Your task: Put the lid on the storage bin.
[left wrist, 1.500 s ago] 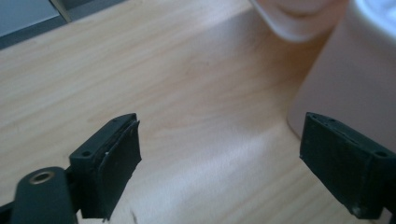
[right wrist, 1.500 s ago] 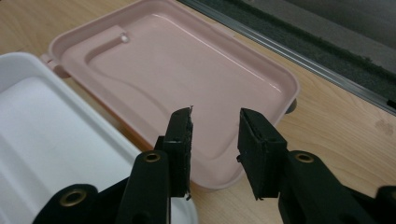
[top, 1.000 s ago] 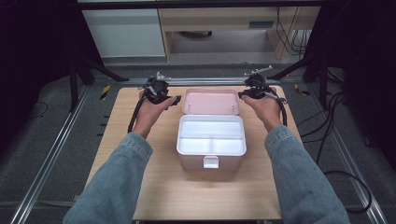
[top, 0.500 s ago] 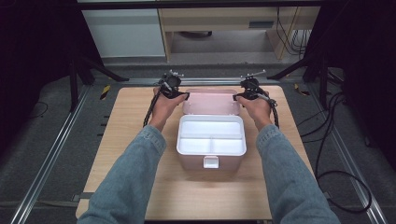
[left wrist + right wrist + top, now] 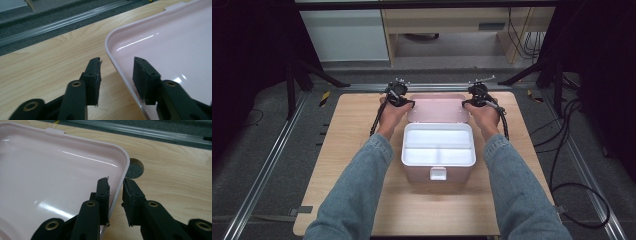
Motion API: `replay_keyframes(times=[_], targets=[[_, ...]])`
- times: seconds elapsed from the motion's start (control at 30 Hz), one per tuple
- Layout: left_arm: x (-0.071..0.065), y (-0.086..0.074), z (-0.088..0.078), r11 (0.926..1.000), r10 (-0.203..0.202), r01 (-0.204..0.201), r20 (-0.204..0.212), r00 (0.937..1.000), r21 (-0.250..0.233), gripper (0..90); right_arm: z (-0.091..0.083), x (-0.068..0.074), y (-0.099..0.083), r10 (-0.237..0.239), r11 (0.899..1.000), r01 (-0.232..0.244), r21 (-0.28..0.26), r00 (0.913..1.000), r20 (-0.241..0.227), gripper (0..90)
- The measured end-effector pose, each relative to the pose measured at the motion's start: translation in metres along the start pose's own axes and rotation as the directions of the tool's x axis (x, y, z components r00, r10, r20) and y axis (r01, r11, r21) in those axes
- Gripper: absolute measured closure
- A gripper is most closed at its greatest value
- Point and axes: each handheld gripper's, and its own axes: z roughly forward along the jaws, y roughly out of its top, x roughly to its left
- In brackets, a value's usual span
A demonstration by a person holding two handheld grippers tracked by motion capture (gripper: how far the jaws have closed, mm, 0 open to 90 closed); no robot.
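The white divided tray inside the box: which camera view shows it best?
The high view: the white divided tray lies fully visible in the pink box. Both gripper views look across the open lid instead, their jaws straddling its rim.

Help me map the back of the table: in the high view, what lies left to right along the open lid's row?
left gripper → pink lid → right gripper

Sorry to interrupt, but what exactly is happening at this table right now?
A person is working on an open pink storage box on the wooden table. Its lid lies flipped back. The left gripper and right gripper each straddle a side edge of the lid, jaws open, not clamped yet.
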Motion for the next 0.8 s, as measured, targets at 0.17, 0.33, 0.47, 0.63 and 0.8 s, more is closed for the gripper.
replay_keyframes(times=[0.17, 0.33, 0.47, 0.63, 0.8], targets=[[0.002, 0.003, -0.006, 0.9979, -0.057, 0.058, 0.013, 0.9983, -0.029, 71.8, -0.004, 0.005, 0.003, -0.005, 1.0, 0.005, -0.029, 0.9998, 0.02, 78.7], [-0.008, 0.011, -0.032, 0.9914, -0.063, 0.061, -0.013, 0.9979, -0.116, 77.3, -0.019, 0.008, 0.005, -0.024, 0.997, 0.028, -0.078, 0.9989, 0.041, 79.4], [-0.016, 0.016, -0.058, 0.9844, -0.049, 0.045, -0.019, 0.9986, -0.17, 80.3, -0.04, 0.012, 0.009, -0.039, 0.991, 0.045, -0.127, 0.9981, 0.048, 79.9], [-0.027, 0.015, -0.089, 0.9755, -0.029, 0.023, -0.023, 0.9993, -0.219, 82.1, -0.072, 0.02, 0.011, -0.075, 0.98, 0.085, -0.183, 0.9955, 0.058, 81.1], [-0.038, 0.006, -0.118, 0.966, -0.016, 0.008, -0.026, 0.9995, -0.258, 82.7, -0.104, 0.031, 0.006, -0.108, 0.964, 0.12, -0.238, 0.9922, 0.064, 83.3]])
